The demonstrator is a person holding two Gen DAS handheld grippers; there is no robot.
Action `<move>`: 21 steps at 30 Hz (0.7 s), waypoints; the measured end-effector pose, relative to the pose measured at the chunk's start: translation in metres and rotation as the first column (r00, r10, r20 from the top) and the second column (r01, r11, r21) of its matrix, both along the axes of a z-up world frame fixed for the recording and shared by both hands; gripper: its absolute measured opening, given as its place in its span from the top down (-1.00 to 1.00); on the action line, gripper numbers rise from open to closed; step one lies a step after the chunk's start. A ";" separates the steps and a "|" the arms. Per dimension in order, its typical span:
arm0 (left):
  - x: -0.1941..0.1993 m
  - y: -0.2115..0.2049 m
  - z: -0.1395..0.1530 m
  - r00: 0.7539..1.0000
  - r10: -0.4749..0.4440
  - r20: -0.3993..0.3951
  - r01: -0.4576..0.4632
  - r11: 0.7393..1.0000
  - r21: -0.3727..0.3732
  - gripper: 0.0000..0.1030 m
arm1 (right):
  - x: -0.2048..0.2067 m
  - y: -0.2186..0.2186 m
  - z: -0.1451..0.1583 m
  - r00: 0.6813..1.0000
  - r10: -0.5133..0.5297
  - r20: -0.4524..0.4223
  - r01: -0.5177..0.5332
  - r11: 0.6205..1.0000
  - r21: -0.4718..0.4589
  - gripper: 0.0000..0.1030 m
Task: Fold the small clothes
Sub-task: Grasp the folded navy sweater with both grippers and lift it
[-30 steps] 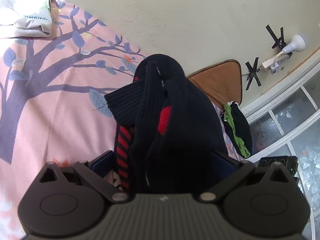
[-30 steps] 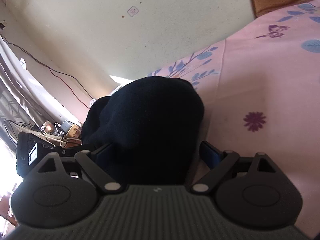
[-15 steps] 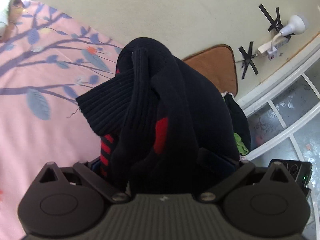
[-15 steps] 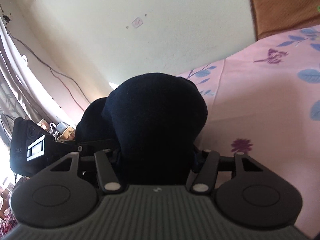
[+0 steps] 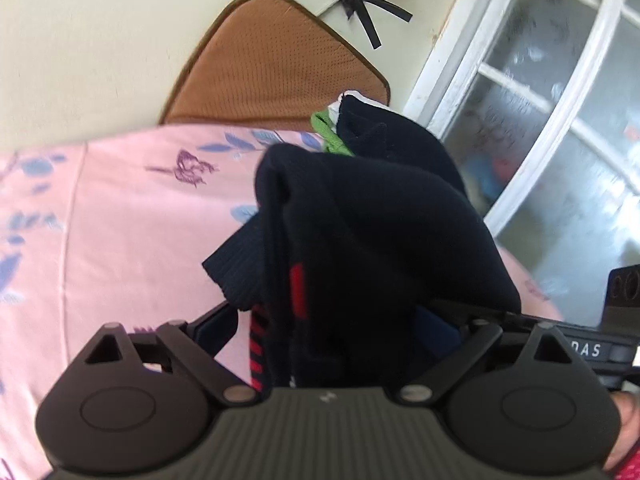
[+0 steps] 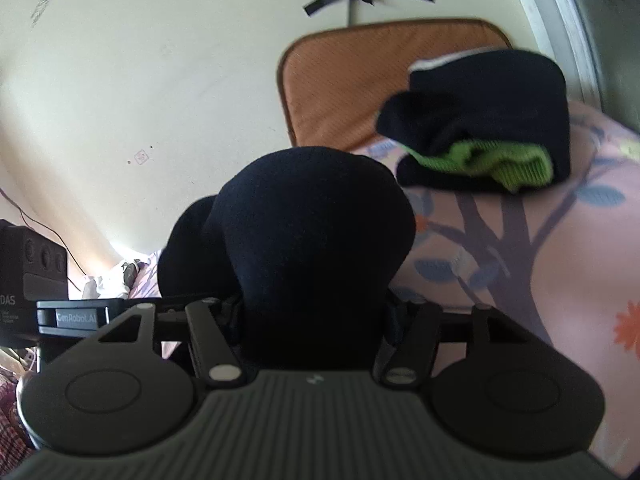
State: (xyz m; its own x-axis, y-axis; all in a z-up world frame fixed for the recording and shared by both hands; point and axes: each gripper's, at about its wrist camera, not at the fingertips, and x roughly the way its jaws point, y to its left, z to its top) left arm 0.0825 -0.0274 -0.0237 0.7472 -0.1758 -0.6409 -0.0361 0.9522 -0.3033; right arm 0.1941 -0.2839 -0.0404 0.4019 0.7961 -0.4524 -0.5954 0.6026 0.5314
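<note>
Black knit fills the middle of the left wrist view: a bundled pair of dark socks (image 5: 380, 248) with red marks rises from between the fingers of the left gripper (image 5: 340, 328), which is clenched on it. The fabric hides both fingertips, and the whole frame is smeared with motion blur. Behind the bundle, at upper centre, a second dark garment with a green edge (image 5: 384, 136) lies on the pink tree-print sheet (image 5: 132, 220), partly covered by the held socks. A brown cushion (image 5: 272, 68) leans on the wall above it, and a white-framed window (image 5: 540, 92) fills the upper right. Half a second ago the window sat at the far right edge and the cushion was smaller.

From the right wrist, the same bundle (image 6: 316, 248) bulges up at centre, blocking the fingertips of the right gripper (image 6: 316, 320), whose jaws are pressed against its sides, grasping it. The green-edged garment (image 6: 484, 128) now appears at upper right on the sheet (image 6: 560, 264), where earlier only bare sheet showed.
</note>
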 end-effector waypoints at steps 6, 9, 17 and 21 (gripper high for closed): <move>-0.014 -0.006 -0.004 0.999 0.040 -0.006 -0.039 0.998 0.041 -0.95 | -0.009 -0.010 -0.022 0.999 -0.038 -0.024 0.039 0.998 0.052 -0.47; -0.018 -0.001 -0.005 0.999 0.046 -0.011 -0.046 0.998 0.031 -0.99 | -0.017 -0.016 -0.025 0.998 -0.055 -0.019 0.056 0.996 0.063 -0.47; -0.022 0.009 -0.009 0.998 0.057 -0.019 -0.057 0.998 0.025 -0.99 | -0.034 -0.031 -0.022 0.996 -0.086 0.013 0.085 0.995 0.058 -0.51; -0.024 0.017 -0.013 0.998 0.064 -0.029 -0.064 0.998 -0.008 -0.99 | -0.039 -0.036 -0.019 0.995 -0.097 0.019 0.096 0.994 0.049 -0.60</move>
